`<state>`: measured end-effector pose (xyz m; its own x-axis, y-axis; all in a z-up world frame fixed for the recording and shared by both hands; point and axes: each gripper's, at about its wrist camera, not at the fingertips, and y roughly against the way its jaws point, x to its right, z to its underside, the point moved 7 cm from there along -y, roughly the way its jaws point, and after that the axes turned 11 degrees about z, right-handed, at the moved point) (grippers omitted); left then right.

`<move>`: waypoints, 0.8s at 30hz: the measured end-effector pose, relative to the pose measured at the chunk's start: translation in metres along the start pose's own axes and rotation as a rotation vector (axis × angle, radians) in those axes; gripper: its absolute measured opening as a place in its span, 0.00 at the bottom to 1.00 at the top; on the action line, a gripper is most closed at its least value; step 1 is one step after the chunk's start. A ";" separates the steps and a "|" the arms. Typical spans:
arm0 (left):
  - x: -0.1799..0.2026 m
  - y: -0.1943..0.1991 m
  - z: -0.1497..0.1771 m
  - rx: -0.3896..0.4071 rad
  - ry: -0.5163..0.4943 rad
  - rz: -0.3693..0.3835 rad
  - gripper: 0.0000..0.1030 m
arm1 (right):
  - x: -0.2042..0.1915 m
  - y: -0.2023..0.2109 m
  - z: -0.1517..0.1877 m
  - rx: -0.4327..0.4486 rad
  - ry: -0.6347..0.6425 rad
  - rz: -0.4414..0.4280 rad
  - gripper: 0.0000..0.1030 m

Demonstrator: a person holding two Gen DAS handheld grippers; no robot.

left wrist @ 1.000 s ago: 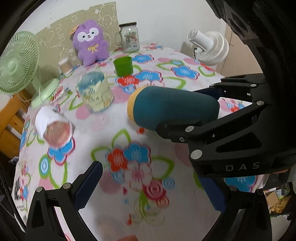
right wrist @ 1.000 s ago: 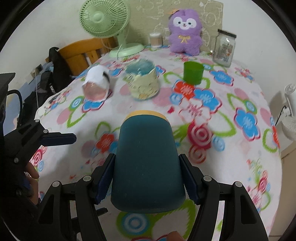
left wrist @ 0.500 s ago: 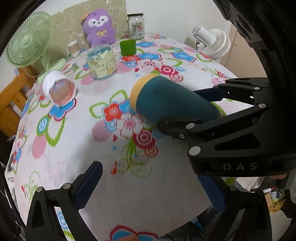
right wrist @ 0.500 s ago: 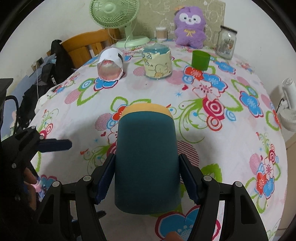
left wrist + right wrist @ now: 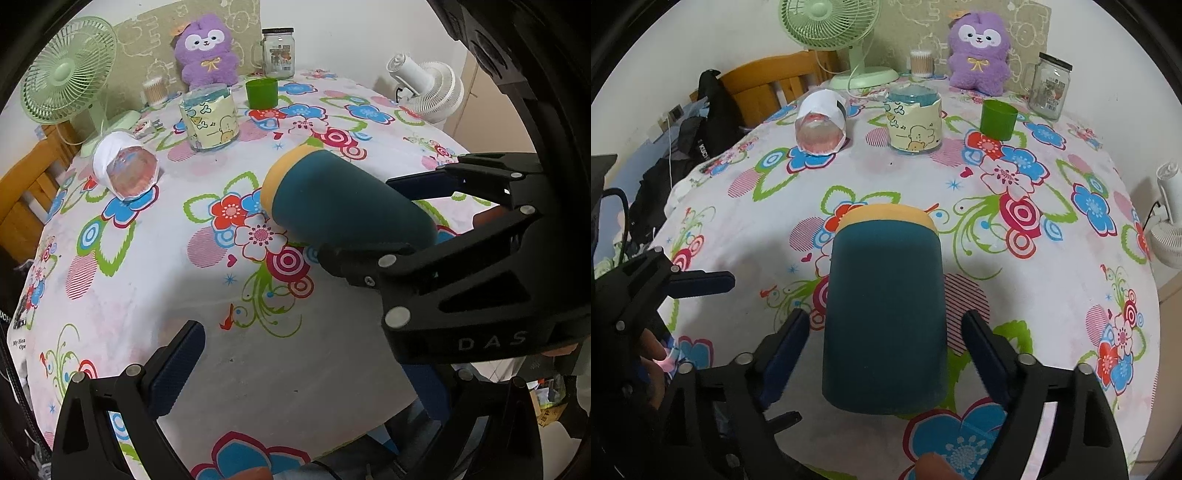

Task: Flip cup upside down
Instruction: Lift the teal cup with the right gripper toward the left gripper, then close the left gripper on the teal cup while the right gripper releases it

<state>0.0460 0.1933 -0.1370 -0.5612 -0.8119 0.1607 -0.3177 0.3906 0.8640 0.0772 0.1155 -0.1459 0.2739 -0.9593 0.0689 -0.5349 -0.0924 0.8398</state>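
Note:
A dark teal cup point(image 5: 884, 317) with a yellow band at its far end lies between the fingers of my right gripper point(image 5: 886, 350), near the front of the flowered table. The jaws stand apart from the cup's sides with a gap on each side, so the gripper is open. In the left wrist view the same cup point(image 5: 343, 206) points up and to the left, in front of the black right gripper frame. My left gripper point(image 5: 303, 373) is open and empty, low at the table's front edge, left of the cup.
The flowered tablecloth point(image 5: 1052, 295) covers the table. At the back are a clear cup with a white wrap lying on its side point(image 5: 822, 125), a cartoon-print container point(image 5: 914, 122), a green cup point(image 5: 997, 120), a glass jar point(image 5: 1049, 86), a purple plush point(image 5: 979, 48) and a green fan point(image 5: 831, 26). A white fan point(image 5: 428, 86) stands off the table's right side.
The right gripper's jaws have opened off the teal cup, which they gripped before. Both grippers have drawn back toward the table's front edge.

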 end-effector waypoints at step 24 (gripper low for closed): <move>0.019 0.026 -0.045 0.112 0.267 0.105 1.00 | 0.119 0.086 0.006 0.165 -0.156 0.084 1.00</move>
<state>0.0613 0.1689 -0.0905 -0.3796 -0.8442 0.3785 -0.3593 0.5115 0.7806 0.0591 -0.0080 -0.0684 0.1033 -0.9938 0.0402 -0.6773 -0.0407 0.7345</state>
